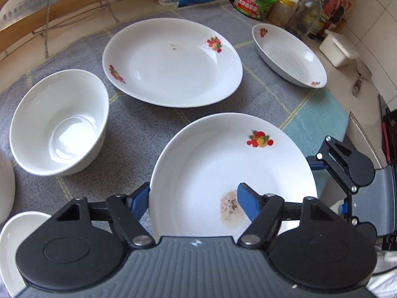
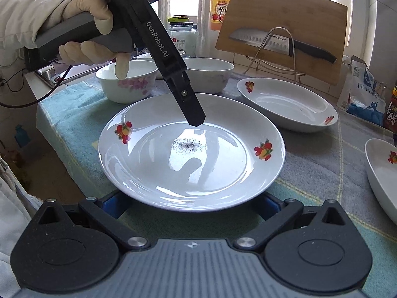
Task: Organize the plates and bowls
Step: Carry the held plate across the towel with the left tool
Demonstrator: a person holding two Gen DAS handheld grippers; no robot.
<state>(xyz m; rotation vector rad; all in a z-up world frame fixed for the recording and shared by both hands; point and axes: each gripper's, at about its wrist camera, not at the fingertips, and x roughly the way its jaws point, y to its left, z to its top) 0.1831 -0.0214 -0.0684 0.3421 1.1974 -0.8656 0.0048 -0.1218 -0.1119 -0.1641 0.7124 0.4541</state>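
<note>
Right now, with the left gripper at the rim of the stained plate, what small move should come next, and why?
Probably close firmly and lift that rim a little. The left gripper straddles the rim of the stained plate, one pad outside and one inside, though I cannot tell whether they press yet. The matching plate behind it lies empty, ready for stacking.

Left gripper [image 2: 196, 121] clamps the stained plate's [image 2: 223, 178] far rim.

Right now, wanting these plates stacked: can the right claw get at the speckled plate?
Probably yes: the open right claw sits at the near rim of the speckled plate; the left claw hangs over its middle only.
</note>
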